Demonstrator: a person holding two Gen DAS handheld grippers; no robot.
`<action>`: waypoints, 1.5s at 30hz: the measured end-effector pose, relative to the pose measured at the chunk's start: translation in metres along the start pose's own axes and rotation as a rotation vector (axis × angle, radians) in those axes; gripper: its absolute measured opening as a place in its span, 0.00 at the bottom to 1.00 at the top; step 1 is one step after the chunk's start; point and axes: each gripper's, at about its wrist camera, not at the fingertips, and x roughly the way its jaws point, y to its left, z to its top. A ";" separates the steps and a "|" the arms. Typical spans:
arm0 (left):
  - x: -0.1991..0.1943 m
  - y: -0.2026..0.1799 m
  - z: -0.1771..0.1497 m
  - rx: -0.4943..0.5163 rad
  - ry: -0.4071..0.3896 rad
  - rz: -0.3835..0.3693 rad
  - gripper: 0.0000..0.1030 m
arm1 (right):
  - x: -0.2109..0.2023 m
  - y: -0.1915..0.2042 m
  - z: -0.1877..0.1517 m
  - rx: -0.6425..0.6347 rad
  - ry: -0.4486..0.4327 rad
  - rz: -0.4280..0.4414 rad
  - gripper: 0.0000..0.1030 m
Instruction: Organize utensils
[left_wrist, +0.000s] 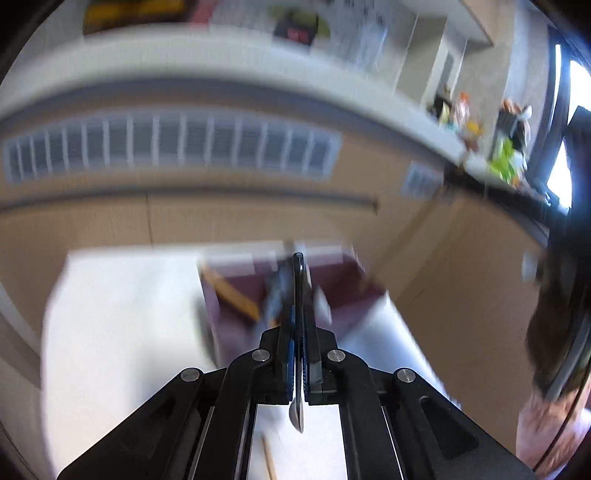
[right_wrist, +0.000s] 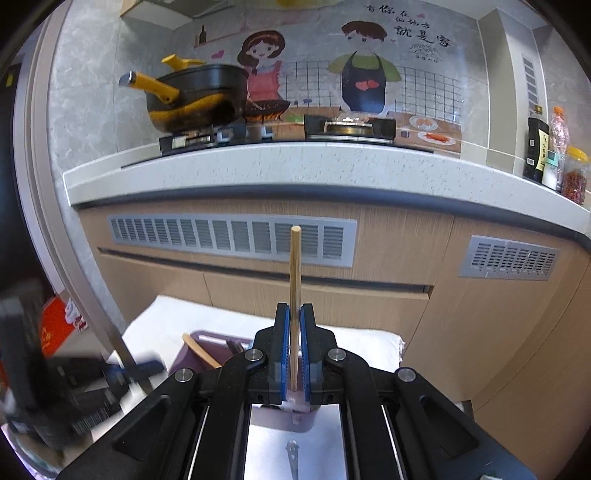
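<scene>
My left gripper (left_wrist: 298, 295) is clenching its fingers (left_wrist: 285, 354) on a slim metal utensil (left_wrist: 298, 291). I am holding it edge-on, its dark handle end poking forward past the blue pads and its rounded shiny end (left_wrist: 296, 415) hanging out behind them. What kind of utensil it is I cannot tell from this angle. The whole left view is smeared with blur.

My right gripper (right_wrist: 294, 332) is grasping a single wooden chopstick (right_wrist: 295, 280) between its blue pads, and I am holding it upright so that its blunt top is standing against the long vent grille (right_wrist: 229, 236) of the cabinet front.

Below and ahead of both grippers a purple tray (right_wrist: 207, 350) is sitting on a white cloth (right_wrist: 166, 317) spread over the table. A wooden utensil (right_wrist: 201, 350) is lying slanted inside the tray, and something dark is lying beside it. A small metal piece (right_wrist: 292, 456) is lying on the white surface just under my right gripper, and a thin wooden stick (left_wrist: 269, 458) is lying on it under my left.

Further back a stove (right_wrist: 280, 133) is sitting on the counter (right_wrist: 295, 166) with a black and yellow pot (right_wrist: 192, 96) on it. Bottles and jars (right_wrist: 554, 147) are standing at the counter's right end.
</scene>
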 end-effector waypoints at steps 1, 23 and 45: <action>-0.006 -0.003 0.013 0.011 -0.039 0.008 0.02 | -0.001 0.000 0.004 0.000 -0.008 0.000 0.05; 0.057 0.016 0.032 -0.013 -0.030 0.130 0.45 | 0.055 0.004 -0.045 -0.064 0.199 0.027 0.37; -0.004 0.012 -0.150 -0.041 0.296 0.232 0.88 | 0.018 0.009 -0.209 -0.159 0.419 0.002 0.42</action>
